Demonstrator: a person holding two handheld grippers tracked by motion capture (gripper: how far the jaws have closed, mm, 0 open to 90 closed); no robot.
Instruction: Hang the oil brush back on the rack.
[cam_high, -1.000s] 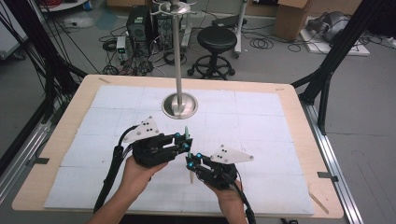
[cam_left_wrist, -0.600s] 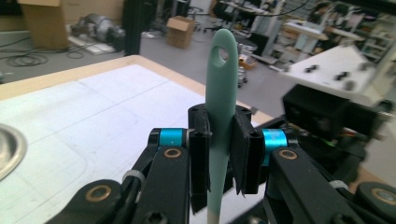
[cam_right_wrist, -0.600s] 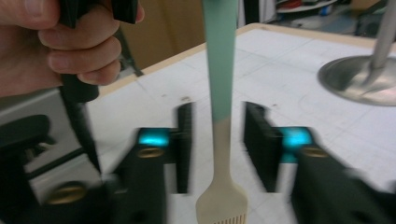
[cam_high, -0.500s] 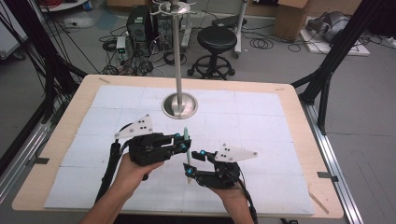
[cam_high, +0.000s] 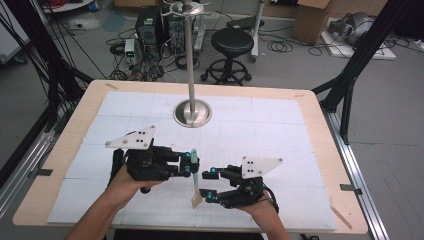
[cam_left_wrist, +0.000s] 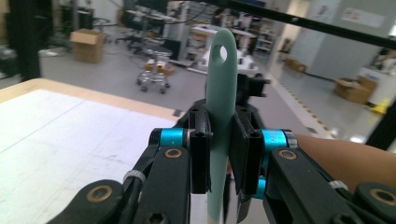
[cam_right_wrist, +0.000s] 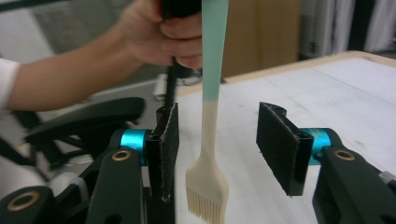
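Note:
A silicone basting brush (cam_high: 194, 176) with a mint-green handle and a cream bristle head hangs upright, head down, over the white mat. My left gripper (cam_high: 189, 163) is shut on its green handle (cam_left_wrist: 218, 116), just below the hanging hole at the top. My right gripper (cam_high: 210, 183) is open, and the brush's cream head (cam_right_wrist: 208, 179) hangs between its spread jaws without touching either pad. Both grippers are low over the front middle of the table (cam_high: 320, 115).
A metal stand with a round base (cam_high: 192, 113) and a tall pole rises at the table's back middle. Black frame posts flank the table at left and right. A stool, cables and boxes lie on the floor beyond.
My left gripper has shifted left and toward the front with the brush. My right gripper has opened around the brush head and let it go.

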